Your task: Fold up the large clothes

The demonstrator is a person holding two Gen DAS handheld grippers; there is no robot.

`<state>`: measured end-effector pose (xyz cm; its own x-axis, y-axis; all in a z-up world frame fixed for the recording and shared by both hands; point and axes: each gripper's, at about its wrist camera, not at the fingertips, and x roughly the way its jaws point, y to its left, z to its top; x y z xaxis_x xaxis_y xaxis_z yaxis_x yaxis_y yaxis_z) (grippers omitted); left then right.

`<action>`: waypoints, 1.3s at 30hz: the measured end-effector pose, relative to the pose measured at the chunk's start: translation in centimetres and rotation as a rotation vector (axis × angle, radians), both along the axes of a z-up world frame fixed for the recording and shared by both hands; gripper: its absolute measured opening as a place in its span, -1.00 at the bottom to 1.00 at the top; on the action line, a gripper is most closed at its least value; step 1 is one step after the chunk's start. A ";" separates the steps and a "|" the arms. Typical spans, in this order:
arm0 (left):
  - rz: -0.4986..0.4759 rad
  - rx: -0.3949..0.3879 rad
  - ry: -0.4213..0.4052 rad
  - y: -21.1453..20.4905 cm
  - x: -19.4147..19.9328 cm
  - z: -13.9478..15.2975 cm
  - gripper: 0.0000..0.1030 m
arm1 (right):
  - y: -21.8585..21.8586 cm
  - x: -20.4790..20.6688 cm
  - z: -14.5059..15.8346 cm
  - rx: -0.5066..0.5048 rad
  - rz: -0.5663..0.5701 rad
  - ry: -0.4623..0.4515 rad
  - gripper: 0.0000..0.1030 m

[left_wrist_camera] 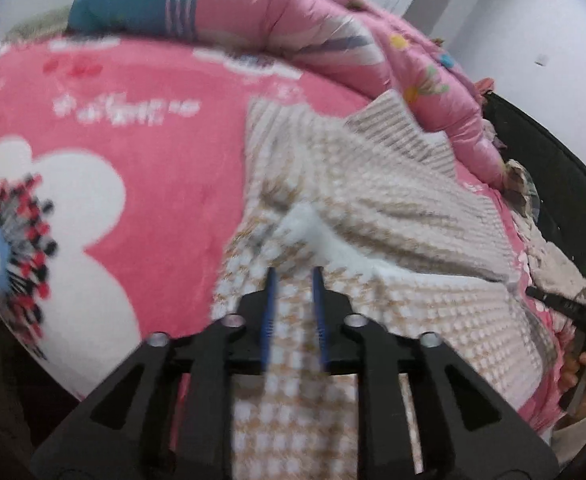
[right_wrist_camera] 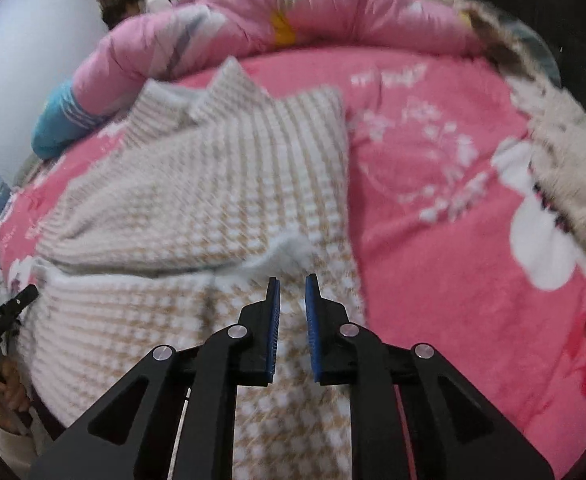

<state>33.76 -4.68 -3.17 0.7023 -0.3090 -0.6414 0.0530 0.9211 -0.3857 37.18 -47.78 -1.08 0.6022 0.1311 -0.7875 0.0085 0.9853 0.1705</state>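
The beige-and-white checked knit sweater (left_wrist_camera: 373, 216) lies on the pink flowered bed blanket (left_wrist_camera: 133, 168), one fold laid across, more folding left. Left hand-held gripper (left_wrist_camera: 295, 276) and right hand-held gripper (right_wrist_camera: 293, 280) hover narrowly parted, holding nothing.

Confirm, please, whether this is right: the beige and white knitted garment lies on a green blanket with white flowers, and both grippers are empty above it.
Not quite. The blanket is pink, not green; the right wrist view shows this plainly. The rest holds: the knitted garment lies on it, and the left gripper and right gripper hold nothing, with a gap between their pads.
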 end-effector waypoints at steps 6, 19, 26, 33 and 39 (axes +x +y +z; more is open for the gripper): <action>-0.247 0.028 -0.110 -6.6 -1.2 2.9 -0.35 | 3.1 0.5 1.0 0.025 0.085 -0.073 -0.52; -0.216 0.160 -0.016 -9.9 -2.1 2.0 0.09 | 6.1 -0.8 1.2 -0.036 0.143 -0.039 -0.06; -0.171 0.197 0.097 -10.8 -1.8 -2.0 0.36 | 12.9 -3.1 -2.1 -0.107 0.372 0.040 0.18; -0.140 0.218 0.057 -10.6 -3.4 -0.4 0.36 | 12.3 -4.2 -1.7 -0.086 0.341 0.033 0.27; -0.202 0.244 -0.047 -12.0 -6.6 1.7 0.48 | 13.2 -10.1 0.5 -0.167 0.423 -0.066 0.27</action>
<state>27.13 -16.71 -1.49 0.6727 -0.2861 -0.6823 0.2568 0.9552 -0.1473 27.12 -34.59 -0.56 0.5724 0.2504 -0.7808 -0.4060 0.9139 -0.0045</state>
